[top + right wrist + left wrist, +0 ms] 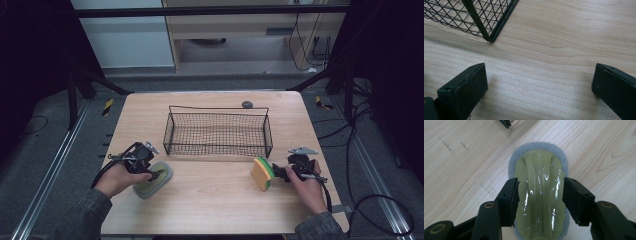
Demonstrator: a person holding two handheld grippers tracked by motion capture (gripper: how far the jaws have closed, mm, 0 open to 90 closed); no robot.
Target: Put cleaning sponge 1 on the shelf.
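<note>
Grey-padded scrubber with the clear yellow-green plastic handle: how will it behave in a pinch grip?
The glossy plastic handle looks smooth, so it is possibly slippery. The grey foam pad probably compresses and weighs little. It lies flat on the wooden table, unlikely to roll. The left gripper straddles the handle.

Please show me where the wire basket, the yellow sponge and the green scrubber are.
wire basket (218,148): high view, on its front wall.
yellow sponge (260,174): high view, on its yellow face.
green scrubber (541,182): left gripper view, on its glossy handle.
</note>
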